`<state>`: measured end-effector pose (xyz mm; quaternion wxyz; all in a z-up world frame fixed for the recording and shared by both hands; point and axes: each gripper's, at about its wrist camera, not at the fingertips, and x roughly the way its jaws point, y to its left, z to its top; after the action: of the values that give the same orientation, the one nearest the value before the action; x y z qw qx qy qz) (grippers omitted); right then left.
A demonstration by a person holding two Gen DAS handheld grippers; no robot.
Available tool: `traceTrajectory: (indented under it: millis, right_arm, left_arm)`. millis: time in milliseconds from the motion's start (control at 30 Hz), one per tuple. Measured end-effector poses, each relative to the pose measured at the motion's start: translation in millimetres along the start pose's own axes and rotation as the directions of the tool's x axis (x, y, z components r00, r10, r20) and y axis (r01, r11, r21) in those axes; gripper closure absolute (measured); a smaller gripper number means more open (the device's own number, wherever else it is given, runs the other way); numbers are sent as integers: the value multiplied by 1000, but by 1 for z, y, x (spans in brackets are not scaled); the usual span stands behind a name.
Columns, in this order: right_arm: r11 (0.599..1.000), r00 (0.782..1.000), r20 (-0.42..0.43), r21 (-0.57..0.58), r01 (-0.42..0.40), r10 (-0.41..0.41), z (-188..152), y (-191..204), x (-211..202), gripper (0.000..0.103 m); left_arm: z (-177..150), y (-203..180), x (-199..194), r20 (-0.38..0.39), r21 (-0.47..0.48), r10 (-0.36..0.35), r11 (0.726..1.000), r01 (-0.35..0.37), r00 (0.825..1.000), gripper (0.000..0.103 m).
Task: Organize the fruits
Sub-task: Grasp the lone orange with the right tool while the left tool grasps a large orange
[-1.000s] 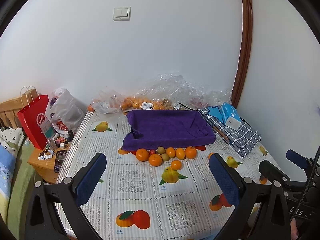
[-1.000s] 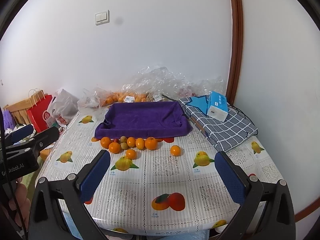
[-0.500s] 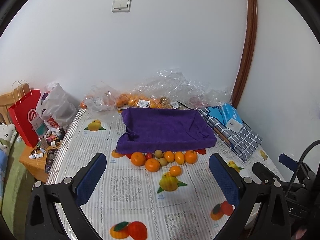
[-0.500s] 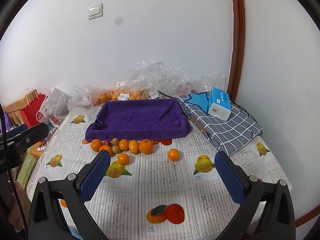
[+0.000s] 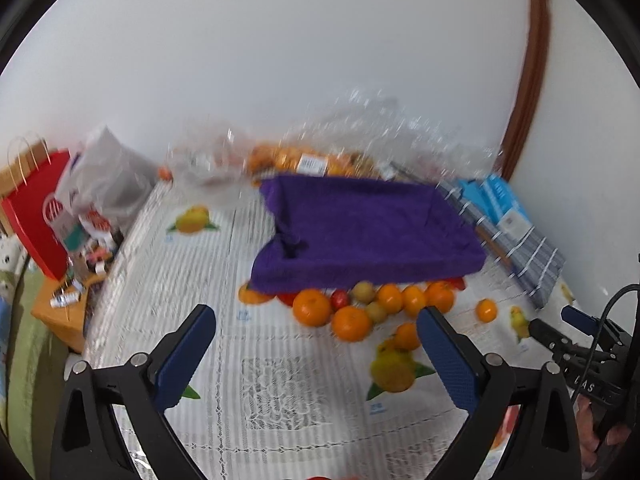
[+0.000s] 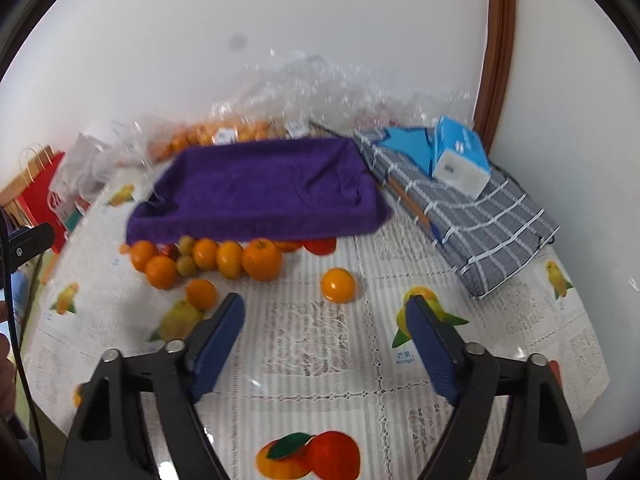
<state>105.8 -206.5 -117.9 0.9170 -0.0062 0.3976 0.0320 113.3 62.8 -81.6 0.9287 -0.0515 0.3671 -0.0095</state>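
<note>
The left gripper point(image 5: 316, 354) hangs wide and empty over bare tablecloth point(image 5: 280, 392). The right gripper point(image 6: 326, 344), its jaws just narrowed, is empty too. The oranges point(image 6: 208, 258) crowd the purple tray's point(image 6: 260, 188) near edge; one orange point(image 6: 338, 285) lies apart, right.

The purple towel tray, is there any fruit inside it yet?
No, the purple towel tray shows only bare cloth inside; the oranges lie on the table in front of it.
</note>
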Motion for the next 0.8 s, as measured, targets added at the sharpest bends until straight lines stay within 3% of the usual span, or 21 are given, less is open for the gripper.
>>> traceTrajectory:
  millis: [200, 333, 533, 600, 633, 800]
  right_arm:
    - [1000, 999, -30, 15, 16, -16, -8, -8, 47, 36]
    - [998, 998, -65, 56, -11, 15, -10, -15, 76, 49]
    - [997, 998, -54, 67, -26, 30, -6, -16, 97, 50]
    - [997, 998, -54, 73, -30, 34, -4, -16, 104, 58]
    - [997, 996, -78, 70, -31, 36, -3, -14, 109, 68]
    - [998, 996, -73, 57, -38, 42, -6, -14, 115, 68]
  left_arm:
    - [-20, 18, 34, -46, -6, 3, 1000, -4, 999, 8]
    - [-34, 24, 56, -94, -19, -28, 999, 26, 995, 11]
    - [-46, 22, 71, -116, -13, -56, 998, 54, 992, 20]
    - [-47, 21, 73, -111, -2, -54, 999, 54, 992, 23]
    - [-48, 21, 74, -104, -2, -52, 999, 52, 993, 24]
    - [-43, 24, 78, -86, -29, -119, 993, 117, 989, 34]
